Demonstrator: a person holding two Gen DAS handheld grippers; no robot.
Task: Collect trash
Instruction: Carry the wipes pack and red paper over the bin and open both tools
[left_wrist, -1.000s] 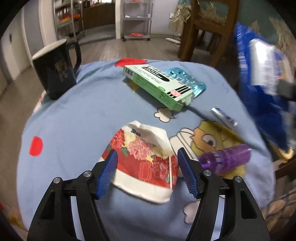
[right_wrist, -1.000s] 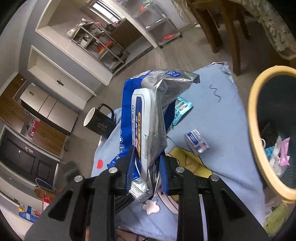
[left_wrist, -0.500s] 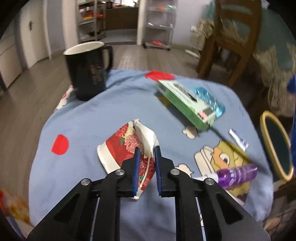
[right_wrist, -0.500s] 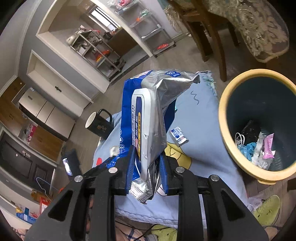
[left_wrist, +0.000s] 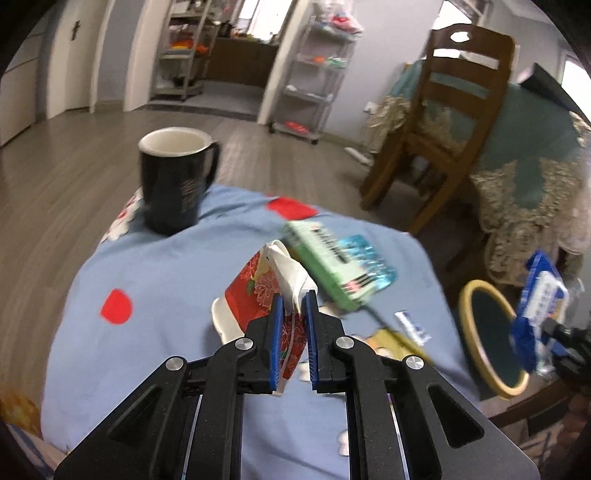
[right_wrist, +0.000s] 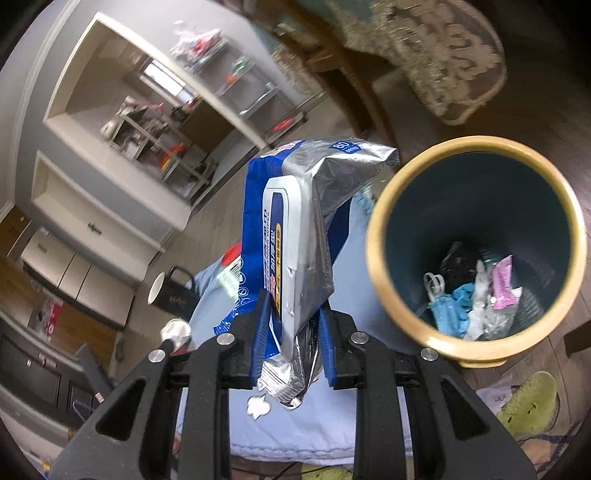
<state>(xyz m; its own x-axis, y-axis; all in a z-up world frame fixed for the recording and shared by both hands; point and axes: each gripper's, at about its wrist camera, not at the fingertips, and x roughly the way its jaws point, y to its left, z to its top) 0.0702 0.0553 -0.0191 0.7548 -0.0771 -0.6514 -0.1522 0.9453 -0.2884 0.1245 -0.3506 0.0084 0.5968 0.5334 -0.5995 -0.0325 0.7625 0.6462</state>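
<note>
My left gripper (left_wrist: 293, 314) is shut on a crushed red floral paper cup (left_wrist: 258, 288) and holds it just above the blue tablecloth (left_wrist: 159, 280). My right gripper (right_wrist: 292, 326) is shut on a blue and silver wet-wipes packet (right_wrist: 295, 236), held upright beside the rim of the yellow-rimmed trash bin (right_wrist: 384, 206). The bin holds several bits of trash. In the left wrist view the packet (left_wrist: 539, 306) hangs over the bin (left_wrist: 469, 295) at the right edge.
A black mug (left_wrist: 173, 184) stands at the table's far left. A green box (left_wrist: 325, 269) and a blue blister pack (left_wrist: 369, 258) lie behind the cup, a small sachet (left_wrist: 412, 326) to the right. A wooden chair (left_wrist: 443, 122) stands beyond the table.
My left gripper closed on the paper cup and lifted it. My right gripper carried the wipes packet closer to the bin's opening.
</note>
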